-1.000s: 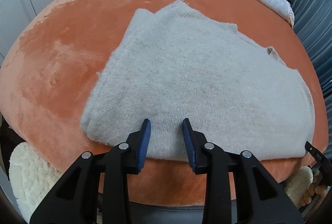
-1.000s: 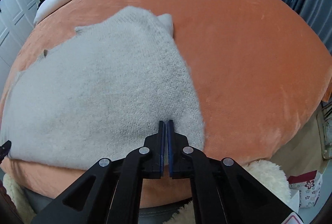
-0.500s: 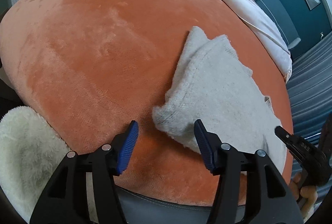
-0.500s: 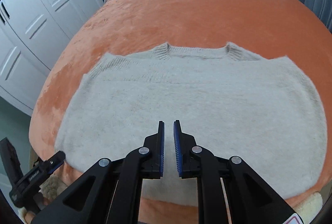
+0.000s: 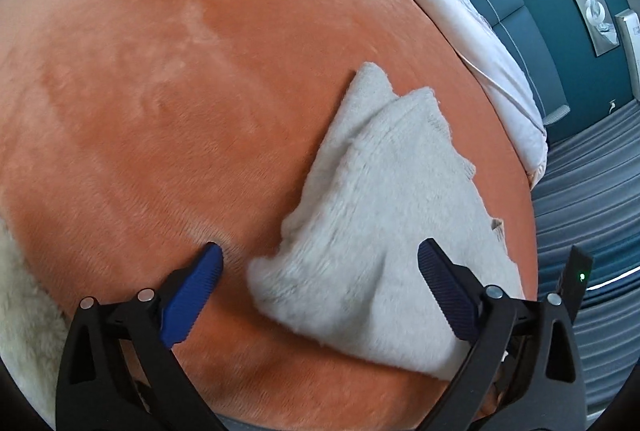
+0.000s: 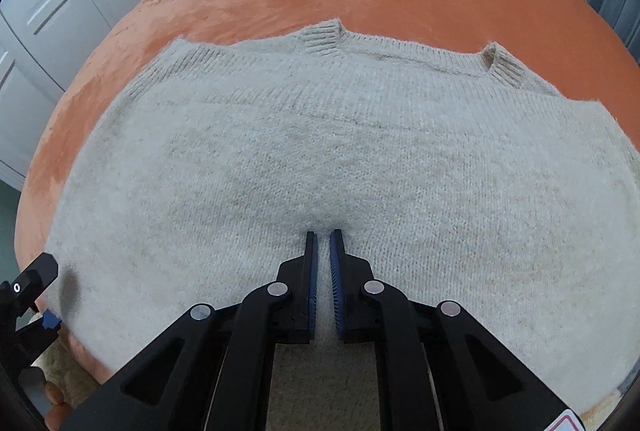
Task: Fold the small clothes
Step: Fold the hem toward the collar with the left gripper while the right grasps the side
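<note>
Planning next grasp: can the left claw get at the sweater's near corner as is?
Probably yes. The left claw is open, its fingers straddling the sweater corner on the orange blanket; nothing lies between.

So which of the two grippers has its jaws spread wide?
The left gripper, straddling the sweater's corner; the right gripper's jaws are nearly together.

- Bare orange blanket point(image 5: 168, 103) lay open left of the sweater point(image 5: 384, 223).
- A white duvet point(image 5: 472, 43) bounded the far edge.
</note>
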`<state>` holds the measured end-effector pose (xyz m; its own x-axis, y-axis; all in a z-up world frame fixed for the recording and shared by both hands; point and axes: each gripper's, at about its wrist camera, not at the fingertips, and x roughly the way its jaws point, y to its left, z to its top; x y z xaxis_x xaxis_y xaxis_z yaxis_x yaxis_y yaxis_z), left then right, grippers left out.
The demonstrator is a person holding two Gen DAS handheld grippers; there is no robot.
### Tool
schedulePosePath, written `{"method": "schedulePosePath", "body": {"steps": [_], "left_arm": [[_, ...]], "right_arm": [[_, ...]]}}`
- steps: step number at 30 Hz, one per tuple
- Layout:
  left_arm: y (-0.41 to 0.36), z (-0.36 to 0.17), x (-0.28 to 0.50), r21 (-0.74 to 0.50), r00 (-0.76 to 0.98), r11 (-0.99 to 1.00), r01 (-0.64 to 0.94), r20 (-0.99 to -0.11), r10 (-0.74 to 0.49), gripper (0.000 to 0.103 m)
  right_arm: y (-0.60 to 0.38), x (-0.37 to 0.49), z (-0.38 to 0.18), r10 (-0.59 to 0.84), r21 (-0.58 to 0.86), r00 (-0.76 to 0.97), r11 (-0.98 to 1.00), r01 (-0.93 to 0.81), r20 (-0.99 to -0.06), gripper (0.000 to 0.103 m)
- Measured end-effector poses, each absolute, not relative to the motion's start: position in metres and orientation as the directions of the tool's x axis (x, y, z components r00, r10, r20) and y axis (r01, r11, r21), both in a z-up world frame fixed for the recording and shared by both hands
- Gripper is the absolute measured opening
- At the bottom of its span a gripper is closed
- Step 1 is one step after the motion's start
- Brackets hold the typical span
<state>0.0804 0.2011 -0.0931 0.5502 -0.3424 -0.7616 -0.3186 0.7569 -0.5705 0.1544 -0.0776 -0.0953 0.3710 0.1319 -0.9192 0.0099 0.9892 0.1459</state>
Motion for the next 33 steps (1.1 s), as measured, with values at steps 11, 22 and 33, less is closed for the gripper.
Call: {"method": "schedulePosePath", "body": {"steps": [11, 22, 33], "left_arm": [[0.135, 0.019, 0.101, -0.545, 0.608, 0.835, -0.069, -0.687, -0.398, 0.022], [-0.12, 0.061, 0.074, -0.415, 0.449, 0.814, 0.407, -0.685, -0.574, 0.023], [-0.112, -0.009, 0.029, -0.282, 0.441, 0.883, 0.376, -0.783, -0.438, 0.091]], "right_arm": [[-0.127, 0.114, -0.051, 0.246, 0.295, 0.478, 0.955, 0.028, -0.843, 0.012], [-0.306, -0.038, -0.019, 0.099, 0.327, 0.596, 0.9, 0.288, -0.797, 0.024], [-0.345, -0.074, -0.02, 0.2, 0.455, 0.624, 0.845, 0.28, -0.755, 0.059]]}}
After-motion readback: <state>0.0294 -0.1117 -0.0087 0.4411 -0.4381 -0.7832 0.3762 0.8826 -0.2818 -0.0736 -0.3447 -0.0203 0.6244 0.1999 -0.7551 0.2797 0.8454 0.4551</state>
